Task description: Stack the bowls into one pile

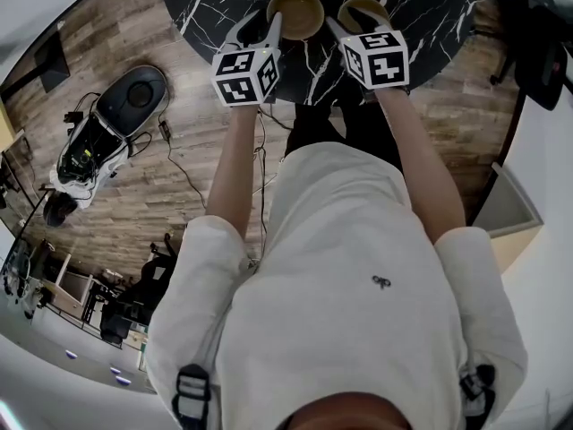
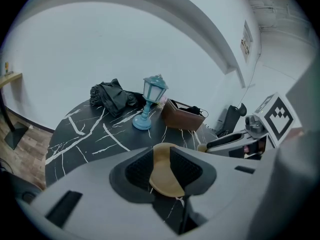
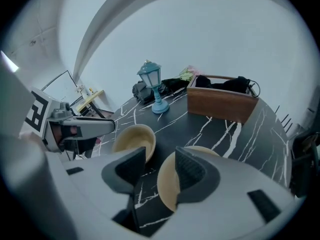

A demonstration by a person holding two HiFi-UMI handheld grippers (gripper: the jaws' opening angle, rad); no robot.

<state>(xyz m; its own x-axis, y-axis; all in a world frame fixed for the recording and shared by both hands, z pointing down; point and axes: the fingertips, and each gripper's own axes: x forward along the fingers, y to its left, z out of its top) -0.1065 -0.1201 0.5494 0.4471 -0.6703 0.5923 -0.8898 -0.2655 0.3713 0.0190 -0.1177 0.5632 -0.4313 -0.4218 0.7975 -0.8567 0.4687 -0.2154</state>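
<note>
Two tan bowls sit on the black marble table [image 1: 421,16]. My left gripper [image 1: 271,27] is shut on the near rim of the left bowl [image 1: 295,12]. In the left gripper view that bowl's wall [image 2: 164,173] is pinched between the two pads. The right bowl [image 1: 363,9] stands just right of it. My right gripper [image 1: 338,27] is open and straddles this bowl's rim [image 3: 167,184], which lies against the right pad with a gap to the left pad. The right gripper view also shows the left bowl [image 3: 134,139] and the left gripper [image 3: 80,126] on it.
At the back of the table stand a teal lantern lamp [image 3: 152,86], a brown wooden box [image 3: 222,104] and a dark bundle of cloth [image 2: 112,96]. The table's near edge is under my grippers. Cables and a machine [image 1: 112,119] lie on the wood floor to the left.
</note>
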